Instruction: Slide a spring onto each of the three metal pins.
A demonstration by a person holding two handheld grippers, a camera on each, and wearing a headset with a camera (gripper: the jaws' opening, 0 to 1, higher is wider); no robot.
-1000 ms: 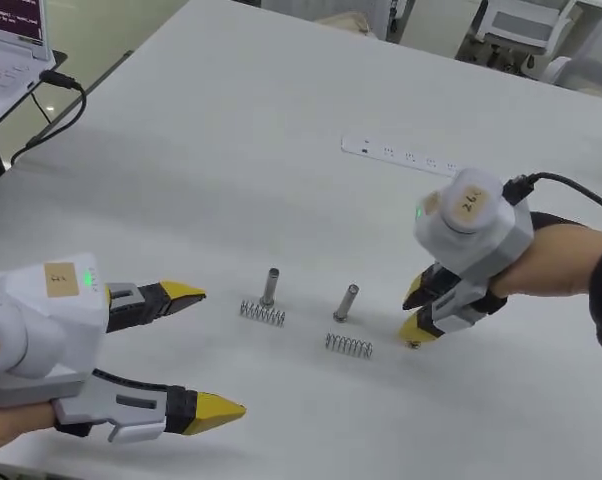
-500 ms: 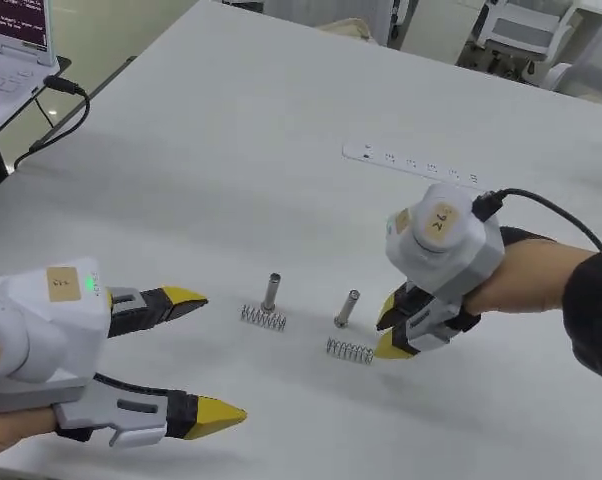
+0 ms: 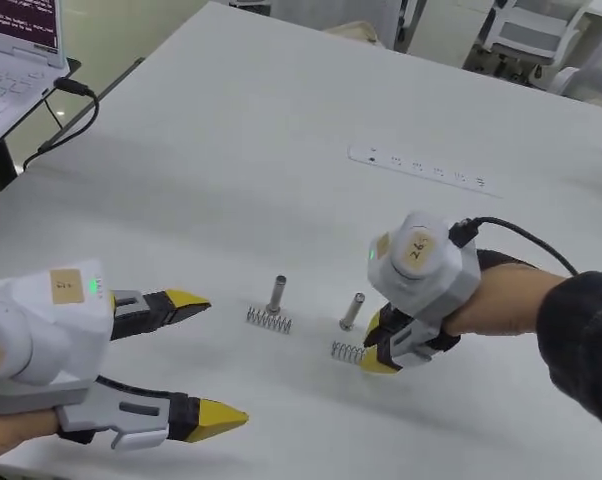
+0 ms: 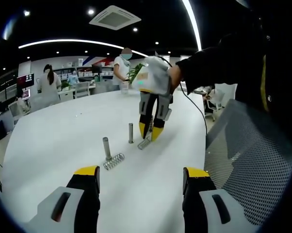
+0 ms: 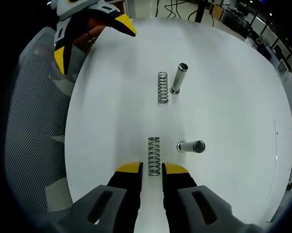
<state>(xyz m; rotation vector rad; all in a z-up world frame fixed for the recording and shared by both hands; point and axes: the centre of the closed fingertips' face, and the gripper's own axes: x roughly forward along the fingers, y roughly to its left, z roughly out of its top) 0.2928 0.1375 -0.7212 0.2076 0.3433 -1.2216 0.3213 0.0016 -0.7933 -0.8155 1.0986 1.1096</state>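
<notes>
Right gripper (image 5: 152, 170) fingers narrowly parted around nearer spring (image 5: 154, 151) end, unclamped; left gripper (image 4: 141, 171) spread wide, empty. Risk: spring could be flicked away if pinched off-centre.

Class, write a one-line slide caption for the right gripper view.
Right claw astride one end of the near spring, near pin beside it; far spring and far pin beyond.

Open office: laptop (image 3: 6, 60), desk chairs (image 3: 526, 35), ceiling lights (image 4: 192, 22).
</notes>
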